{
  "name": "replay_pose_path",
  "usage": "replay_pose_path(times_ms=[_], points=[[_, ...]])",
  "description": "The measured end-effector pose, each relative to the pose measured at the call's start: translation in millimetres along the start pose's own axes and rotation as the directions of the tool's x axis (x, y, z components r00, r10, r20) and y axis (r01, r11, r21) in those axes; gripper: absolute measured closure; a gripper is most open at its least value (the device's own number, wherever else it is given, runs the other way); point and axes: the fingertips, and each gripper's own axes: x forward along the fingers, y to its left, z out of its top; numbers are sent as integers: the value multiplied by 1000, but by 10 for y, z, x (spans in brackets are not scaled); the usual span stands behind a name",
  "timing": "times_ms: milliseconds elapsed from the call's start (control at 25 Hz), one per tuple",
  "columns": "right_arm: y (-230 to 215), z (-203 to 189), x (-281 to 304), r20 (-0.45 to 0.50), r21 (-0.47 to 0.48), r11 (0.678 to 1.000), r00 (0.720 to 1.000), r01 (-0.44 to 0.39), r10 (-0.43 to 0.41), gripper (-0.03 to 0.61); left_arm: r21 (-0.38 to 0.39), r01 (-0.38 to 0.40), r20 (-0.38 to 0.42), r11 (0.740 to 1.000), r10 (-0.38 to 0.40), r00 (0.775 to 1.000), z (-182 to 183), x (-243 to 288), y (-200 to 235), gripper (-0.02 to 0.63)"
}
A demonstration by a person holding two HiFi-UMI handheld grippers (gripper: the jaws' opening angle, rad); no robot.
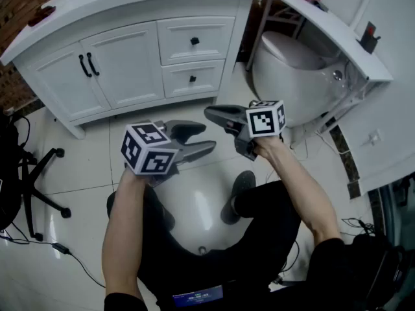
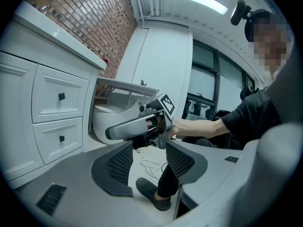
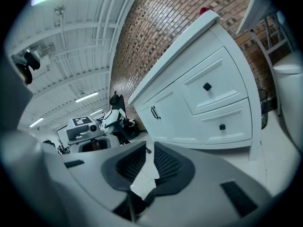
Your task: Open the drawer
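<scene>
The white vanity cabinet [image 1: 123,70] has two closed drawers at its right side, an upper drawer [image 1: 194,41] and a lower drawer [image 1: 192,78], each with a small black knob. Both grippers hover over the floor in front of it, touching nothing. My left gripper [image 1: 209,137] has its jaws apart and empty; its own view [image 2: 149,162] looks past the drawers [image 2: 61,117] toward the toilet. My right gripper [image 1: 209,113] is shut on nothing; in its own view [image 3: 147,162] the pads nearly meet, and both drawers [image 3: 213,105] lie ahead to the right.
A white toilet [image 1: 292,63] stands right of the cabinet under a slanted white panel [image 1: 324,24]. A black office chair [image 1: 32,173] and a cable [image 1: 71,254] are at the left. The person's legs and shoes [image 1: 240,196] are below the grippers. The cabinet's two doors [image 1: 87,67] are closed.
</scene>
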Motion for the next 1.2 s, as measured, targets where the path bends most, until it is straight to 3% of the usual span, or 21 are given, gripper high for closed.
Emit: replay_pose_path(times_ms=[680,1200], points=[[-309,120,260,-28,11,1000,999,-16,16,492,-15,-39,11,999,39,999,87,-48,320,399],[-541,167,227,-17,27,999,1000,20,-20,474,-20,-5,-13,1000,5,1000,97,86,543,399]])
